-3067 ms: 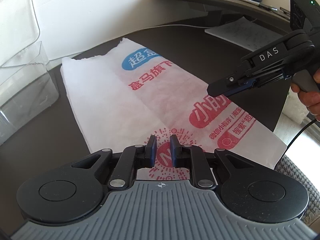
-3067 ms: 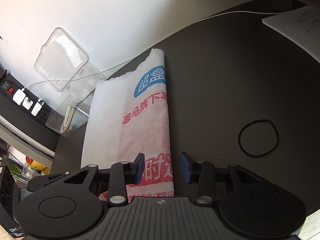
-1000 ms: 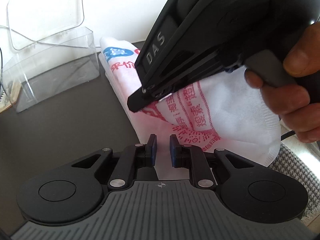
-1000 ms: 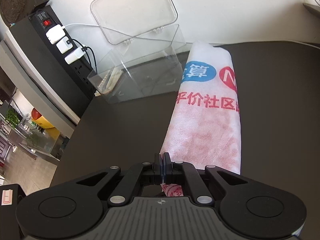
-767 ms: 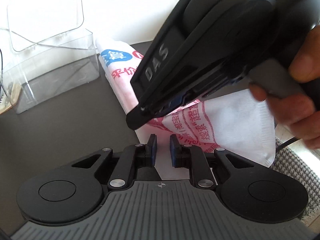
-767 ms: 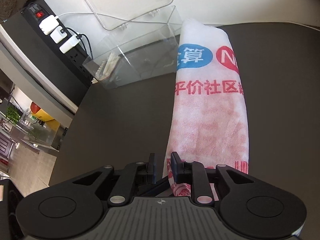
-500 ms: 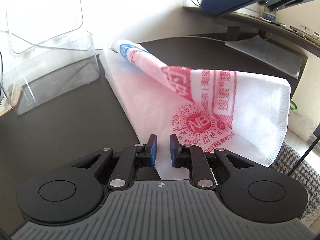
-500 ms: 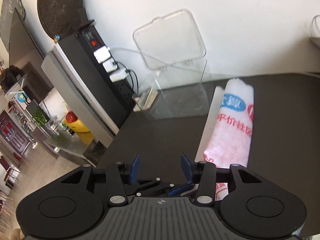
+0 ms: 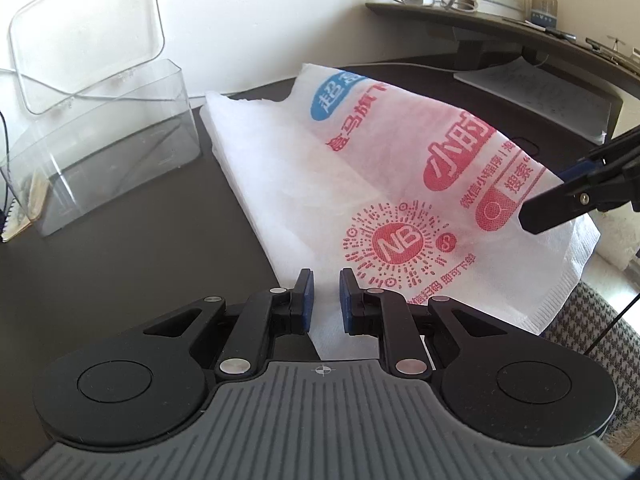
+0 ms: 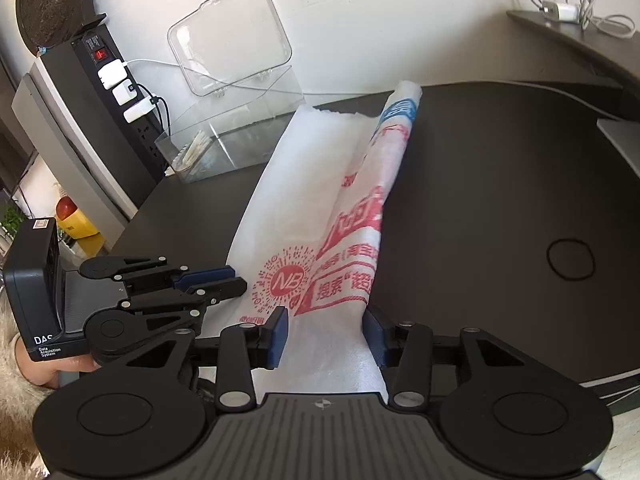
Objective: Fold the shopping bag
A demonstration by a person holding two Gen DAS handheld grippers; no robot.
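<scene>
The right claw (image 10: 326,334) stood apart over the bag's (image 10: 320,216) near end, its length running away toward the wall.

both views bright, daylit, sharp, no motion blur. light falls hard from the right in the left wrist view, washing the shopping bag (image 9: 360,152) near white at its upper edge and burning out the wall (image 9: 260,16). clear box (image 9: 100,136) shows thin glare lines along its rims. dark table (image 10: 480,184) carries a soft sheen, with faint shadow under the bag's raised fold. strong fisheye bending toward the edges; black vignette in the corners of the right wrist view. print on the bag reads crisp.
</scene>
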